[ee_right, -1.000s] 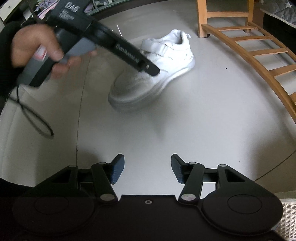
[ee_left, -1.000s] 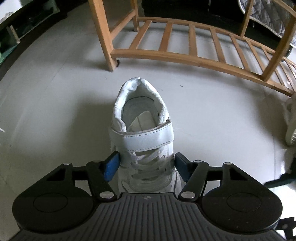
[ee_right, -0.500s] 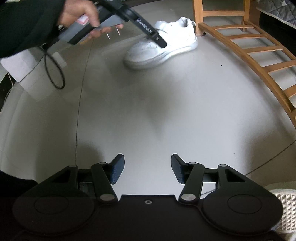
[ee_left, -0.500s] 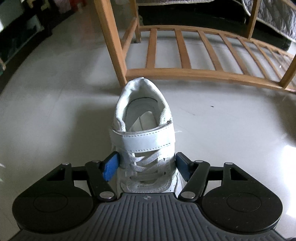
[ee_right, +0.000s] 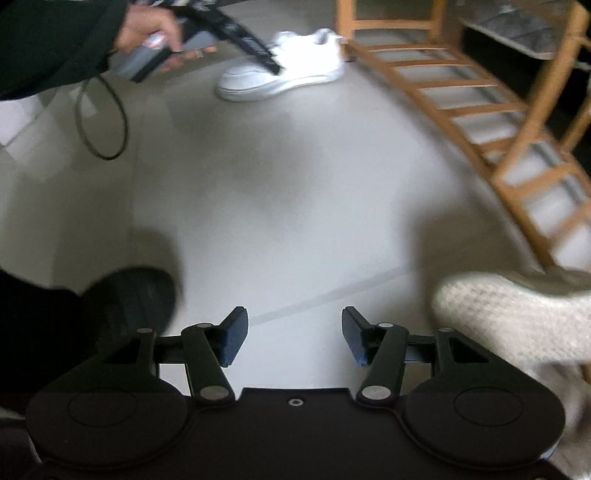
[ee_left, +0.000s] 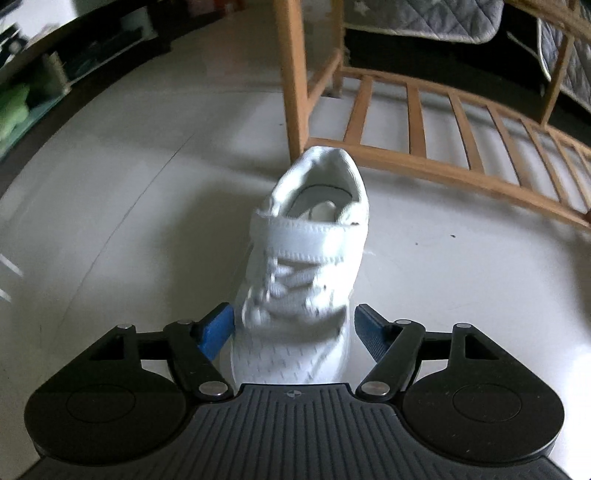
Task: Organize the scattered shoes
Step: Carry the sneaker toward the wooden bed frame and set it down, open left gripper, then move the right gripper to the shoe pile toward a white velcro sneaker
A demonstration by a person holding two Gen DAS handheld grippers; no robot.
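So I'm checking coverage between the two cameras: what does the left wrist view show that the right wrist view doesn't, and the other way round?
Only the left wrist view: the white sneaker's strap, laces and heel opening from above, toe between the left gripper's opening pads.

Only the right wrist view: the hand carrying that gripper, a knit shoe lower right, and the right gripper, opening on nothing.

Both: the sneaker, wooden rack, pale floor.

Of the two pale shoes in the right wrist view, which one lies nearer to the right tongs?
The knitted off-white shoe, beside the right tongs at the lower right. The smooth white strap sneaker lies far off by the wooden rack, under the left tongs.
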